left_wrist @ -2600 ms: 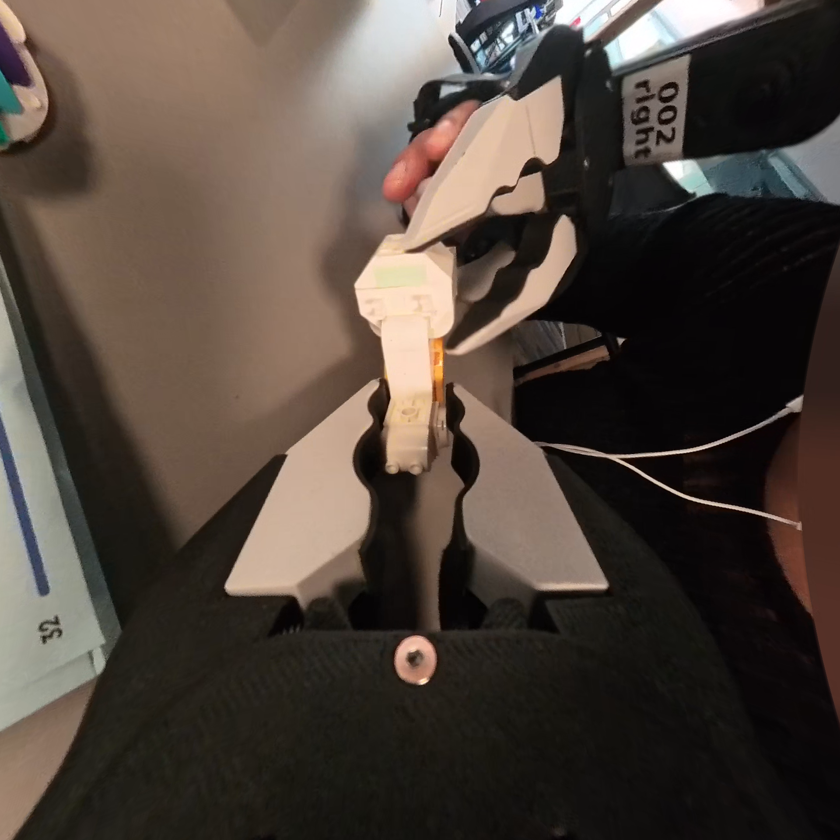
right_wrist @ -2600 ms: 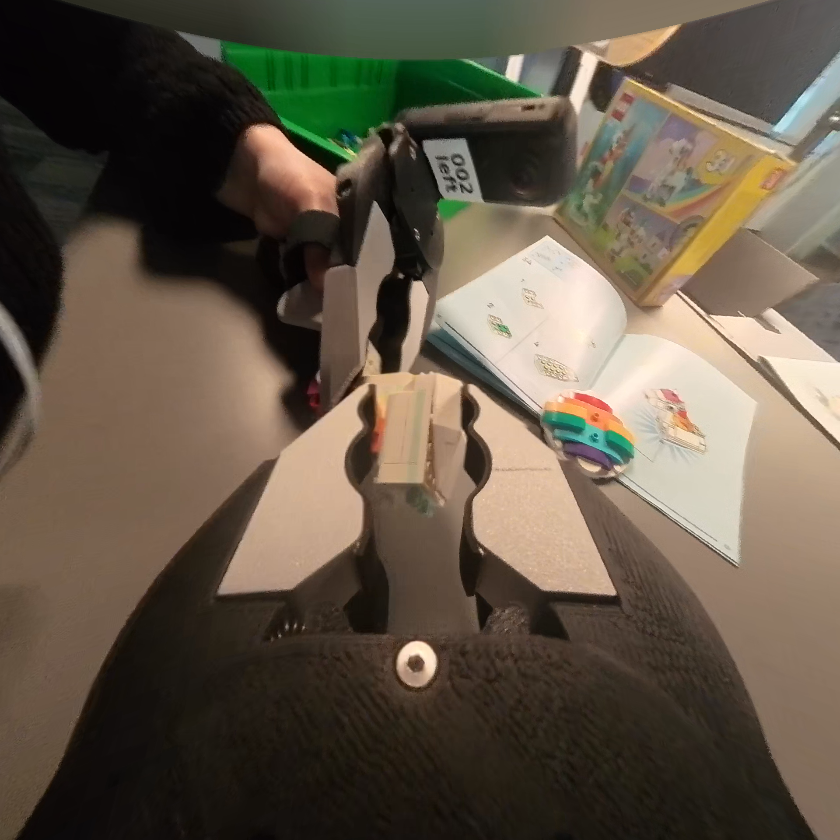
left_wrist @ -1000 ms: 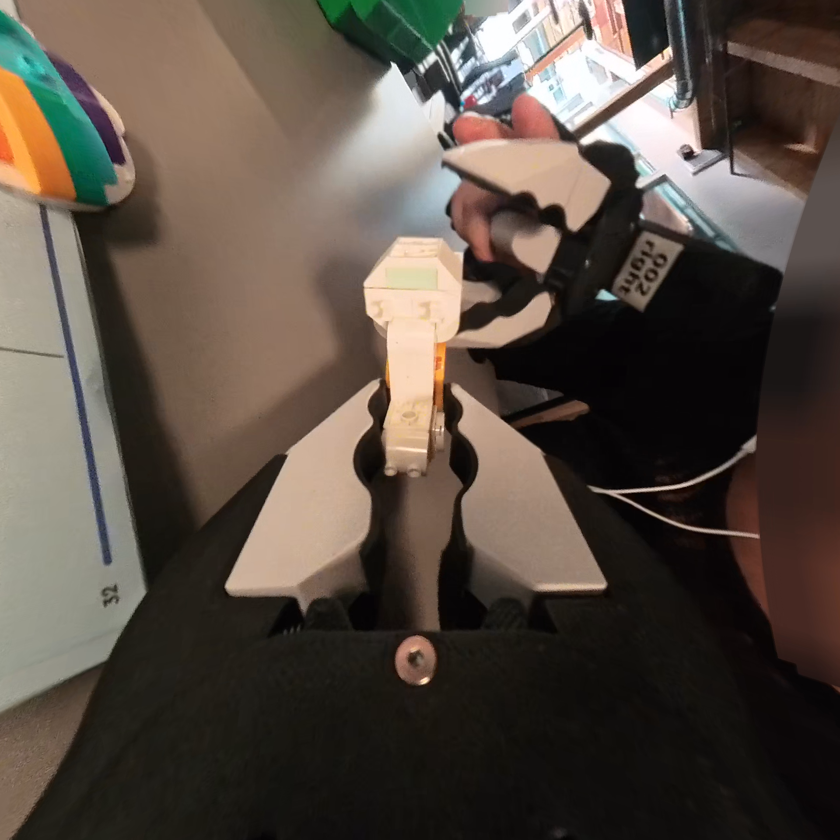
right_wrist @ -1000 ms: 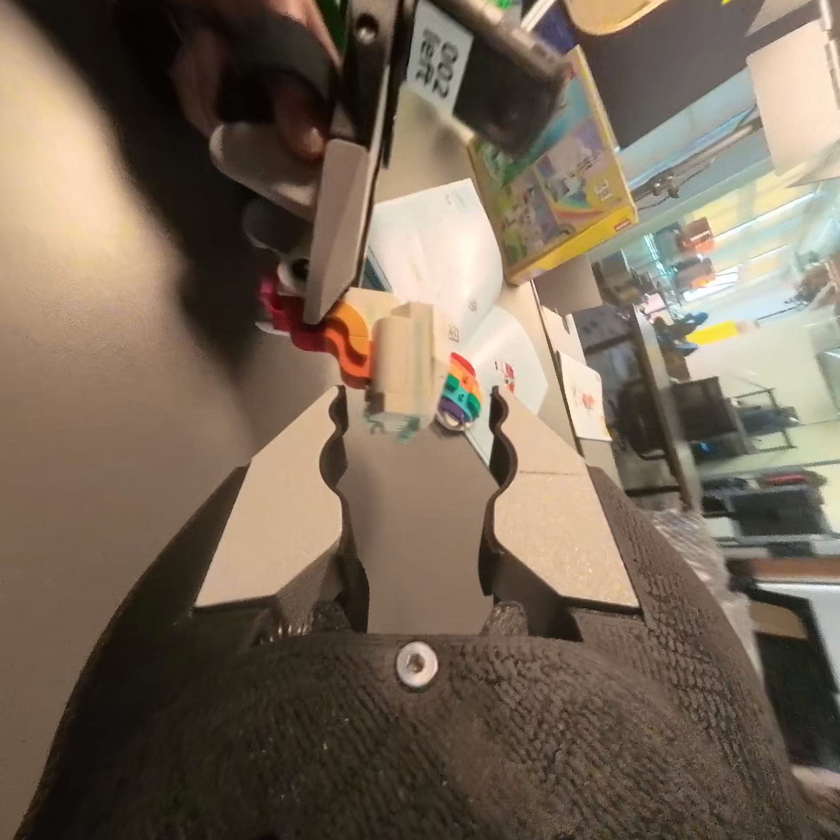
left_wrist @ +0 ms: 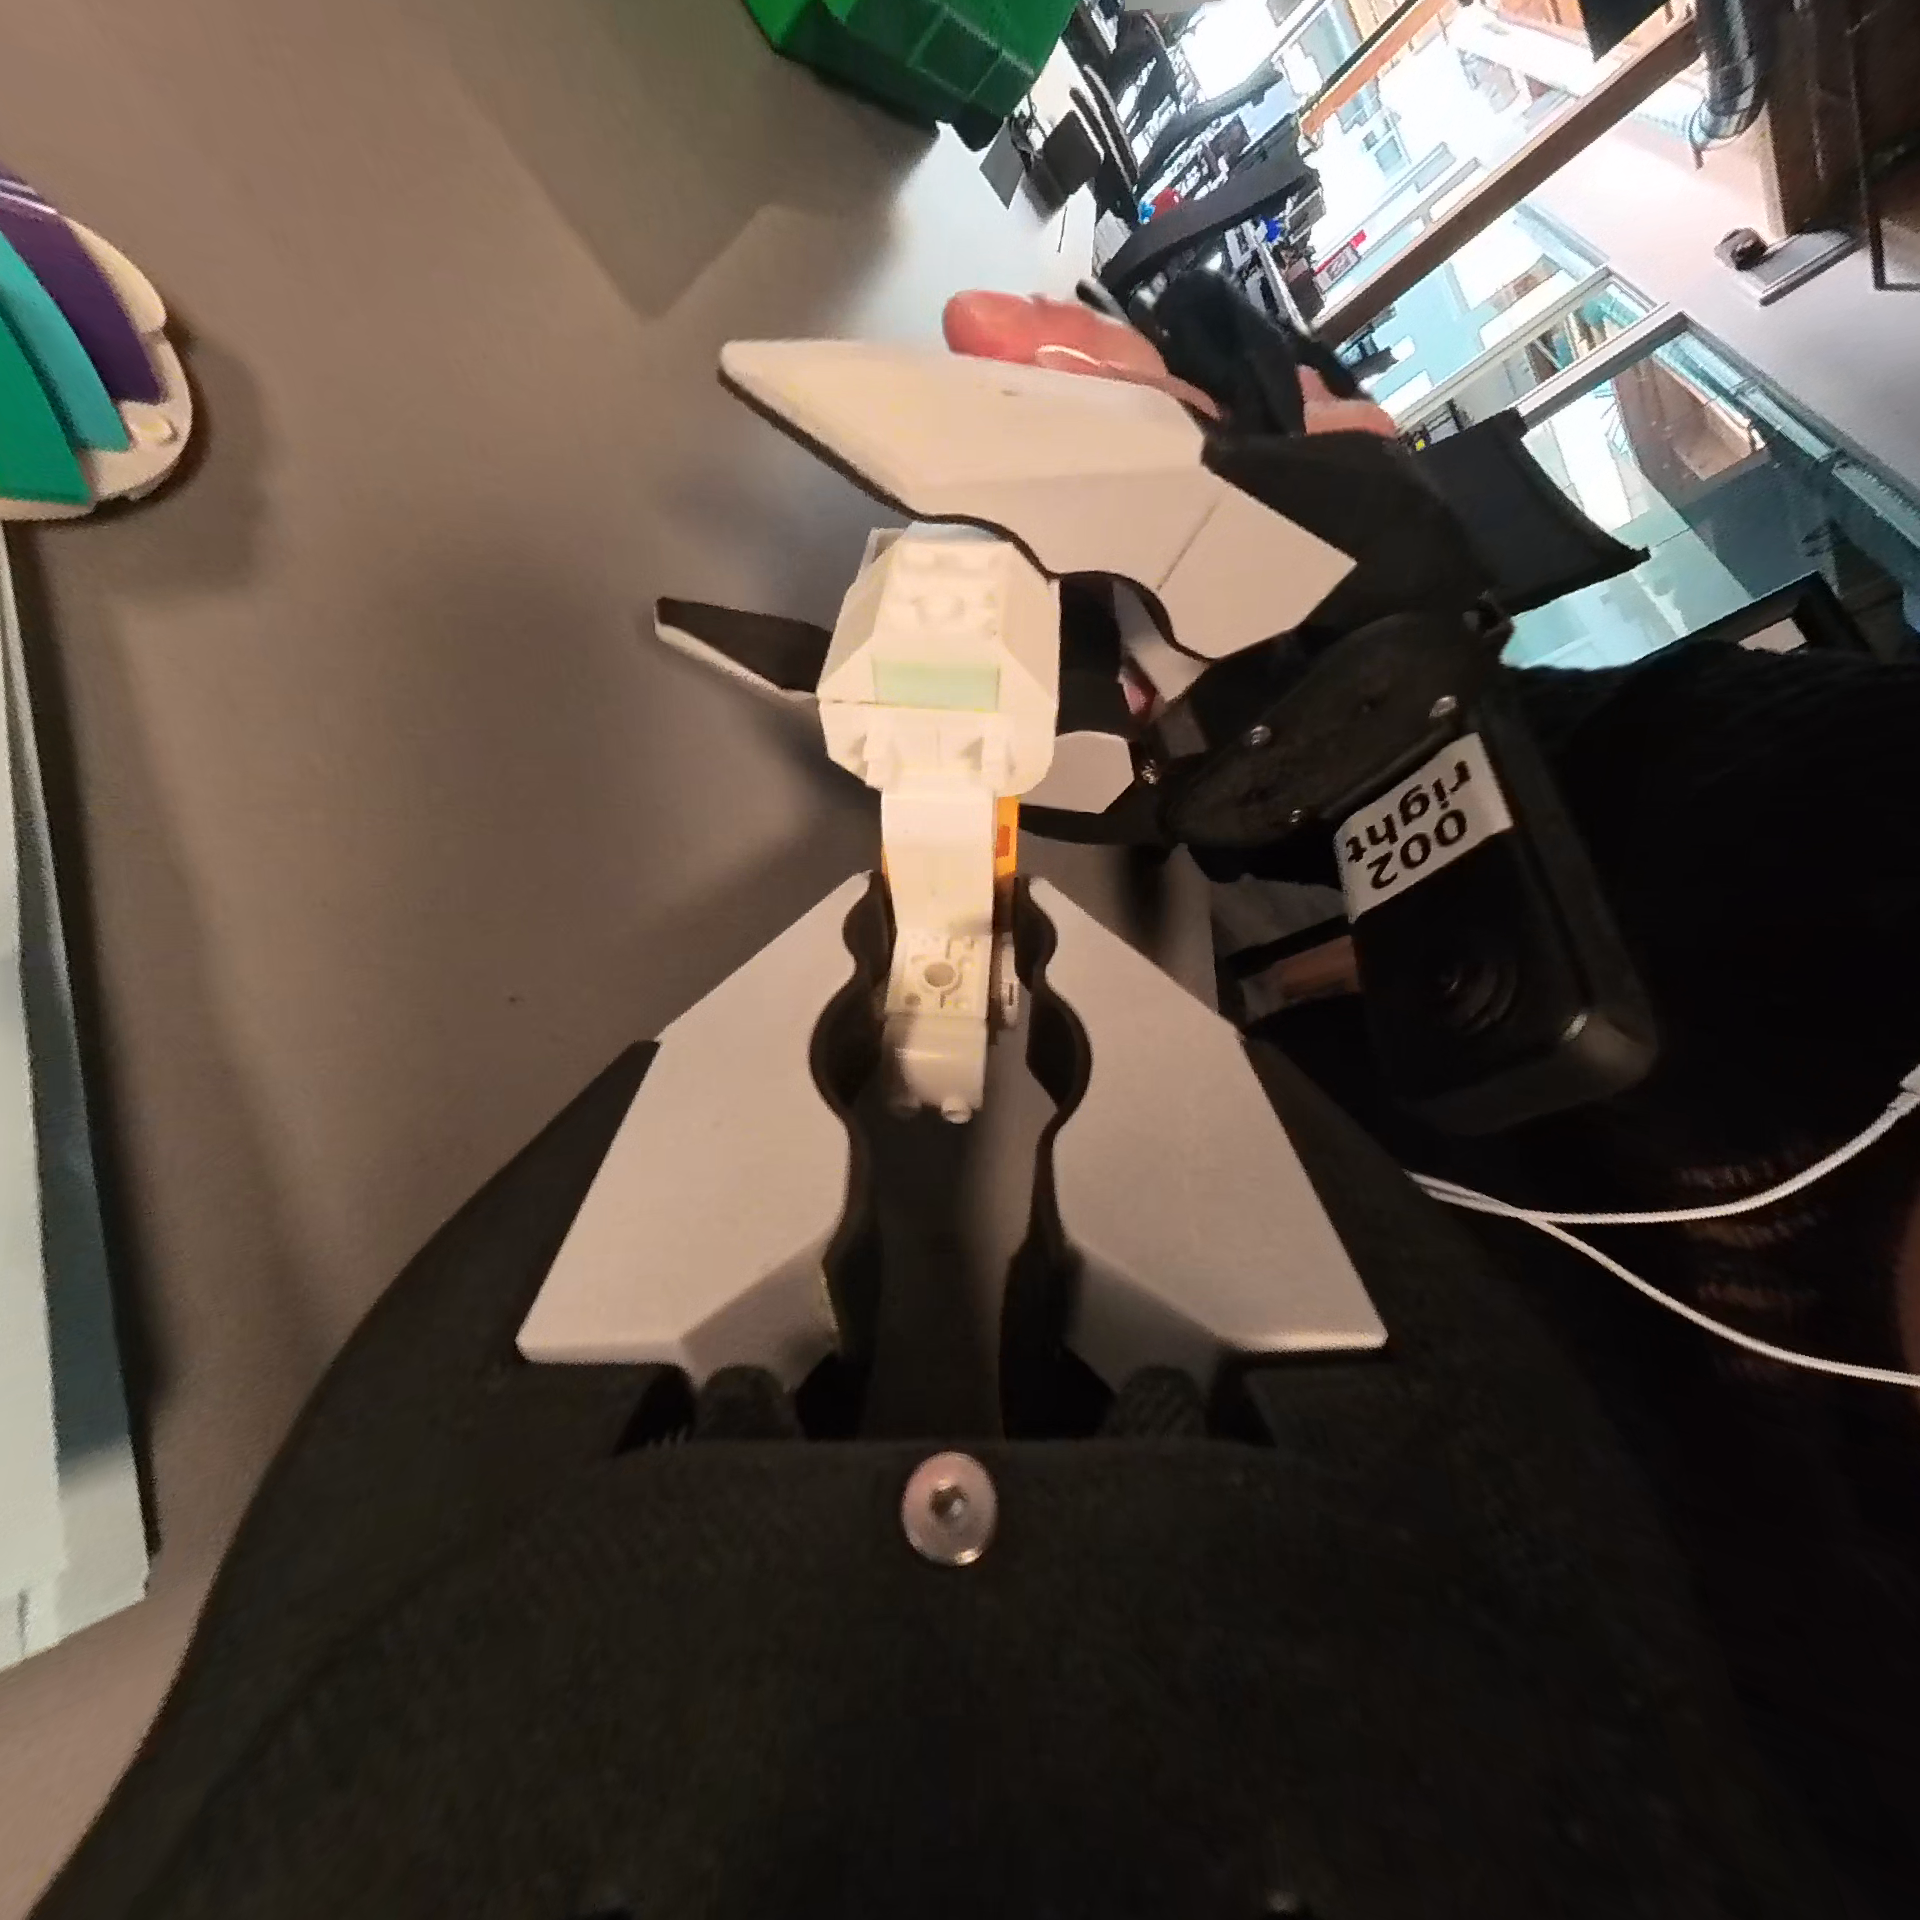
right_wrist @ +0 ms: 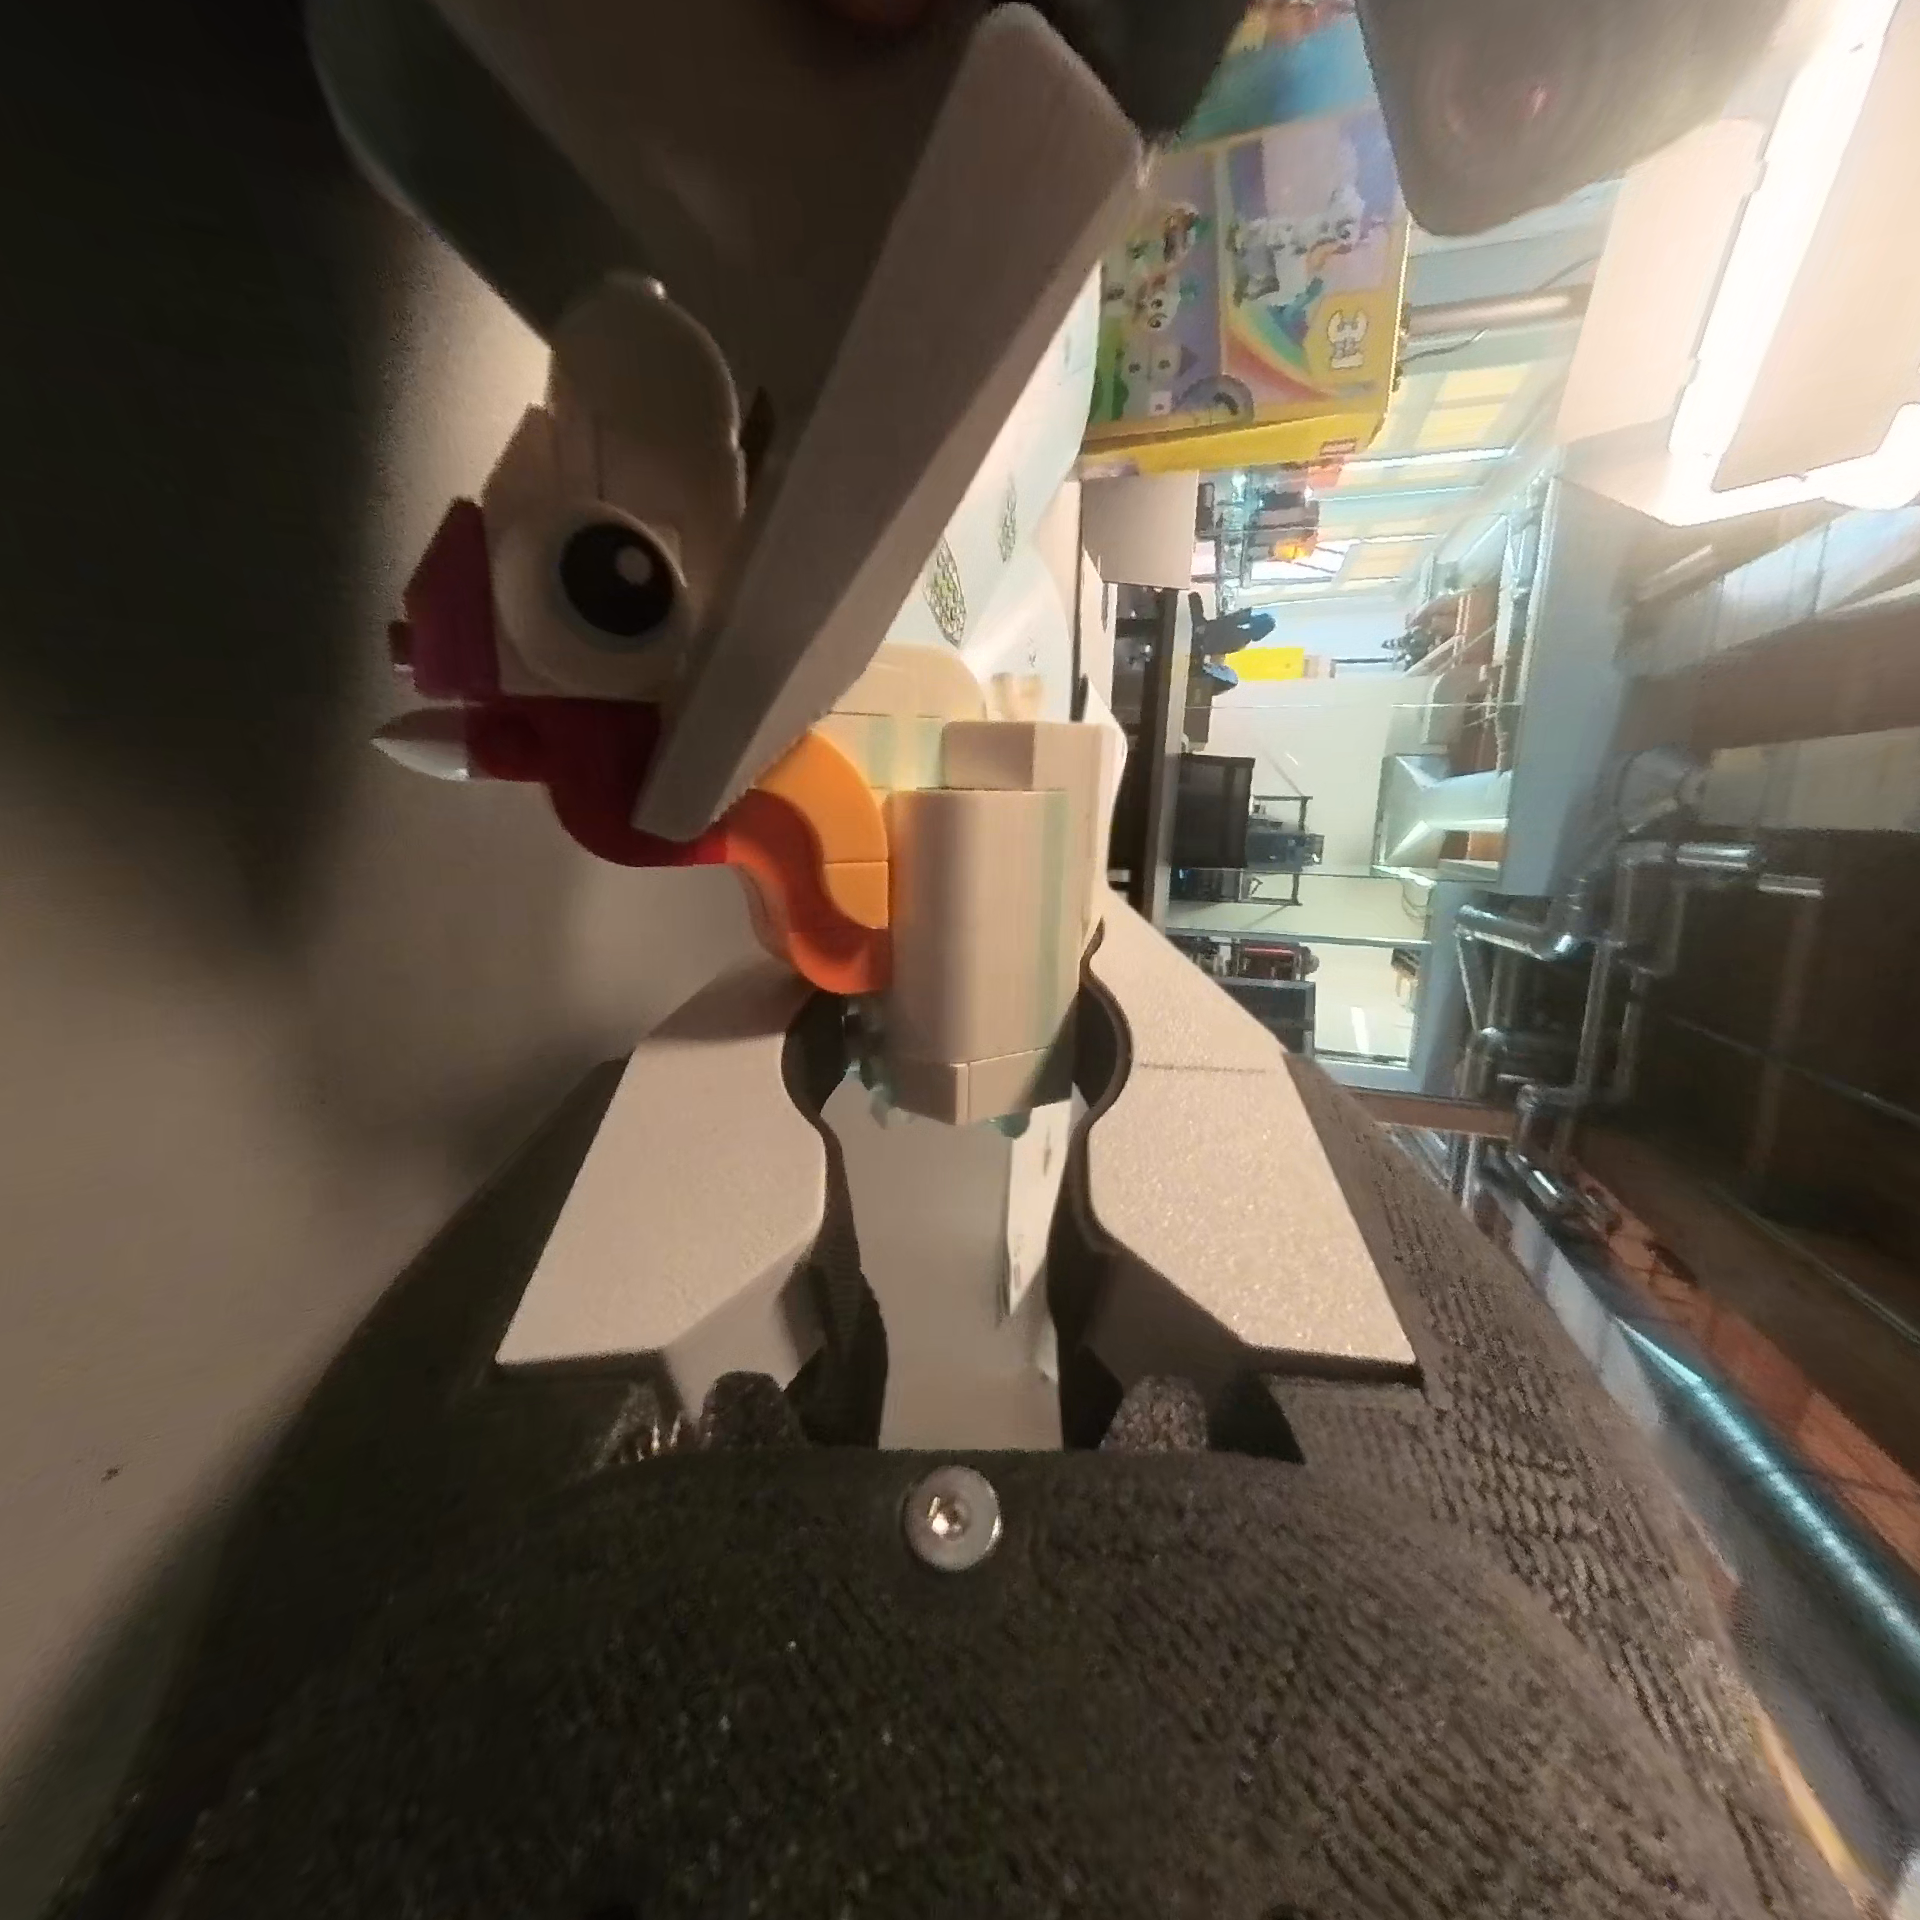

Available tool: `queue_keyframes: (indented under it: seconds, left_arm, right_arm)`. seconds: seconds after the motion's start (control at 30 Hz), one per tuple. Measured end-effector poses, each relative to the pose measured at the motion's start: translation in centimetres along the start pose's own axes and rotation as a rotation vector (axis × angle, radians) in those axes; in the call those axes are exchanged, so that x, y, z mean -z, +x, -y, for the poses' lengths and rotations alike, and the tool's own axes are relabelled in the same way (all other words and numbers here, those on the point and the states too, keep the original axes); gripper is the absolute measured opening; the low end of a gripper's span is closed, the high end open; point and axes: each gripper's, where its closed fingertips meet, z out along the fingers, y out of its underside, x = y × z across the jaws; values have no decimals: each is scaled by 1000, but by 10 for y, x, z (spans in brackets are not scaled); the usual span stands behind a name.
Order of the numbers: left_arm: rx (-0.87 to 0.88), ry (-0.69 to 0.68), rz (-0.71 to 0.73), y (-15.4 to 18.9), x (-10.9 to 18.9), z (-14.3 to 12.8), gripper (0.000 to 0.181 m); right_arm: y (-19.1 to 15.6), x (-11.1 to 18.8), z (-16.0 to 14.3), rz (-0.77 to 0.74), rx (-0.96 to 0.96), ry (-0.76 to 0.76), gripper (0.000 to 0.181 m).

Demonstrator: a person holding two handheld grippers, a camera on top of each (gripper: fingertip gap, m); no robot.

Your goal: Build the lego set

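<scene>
A white lego unicorn model (left_wrist: 940,665) is held between both grippers above the grey table (left_wrist: 416,520). My left gripper (left_wrist: 943,914) is shut on its neck and head end. In the right wrist view the head shows a black eye (right_wrist: 613,582), red and orange mane pieces (right_wrist: 821,862) and a white horn (right_wrist: 416,743). My right gripper (right_wrist: 935,1003) is shut on the white body block (right_wrist: 977,914). It reaches in from the right in the left wrist view (left_wrist: 707,499). The left gripper's finger (right_wrist: 831,416) hides part of the head.
A rainbow lego piece (left_wrist: 62,395) lies on the open instruction booklet (left_wrist: 42,1039) at the left. A green bin (left_wrist: 914,52) stands at the far table edge. The yellow lego box (right_wrist: 1247,281) stands beyond the booklet. A white cable (left_wrist: 1662,1226) hangs at the right. The grippers' ends are close to 7 cm from one another.
My right gripper let go of the body, turned, and has now shut on it again from another side. My left gripper kept hold of the model.
</scene>
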Motion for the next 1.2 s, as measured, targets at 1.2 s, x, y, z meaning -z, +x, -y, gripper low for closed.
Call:
queue_keyframes:
  seconds: [1.2]
  left_arm:
    - [-872, 128, 478, 9, 30, 51, 57]
  right_arm:
    - [29, 5, 4, -111, 0, 112, 36]
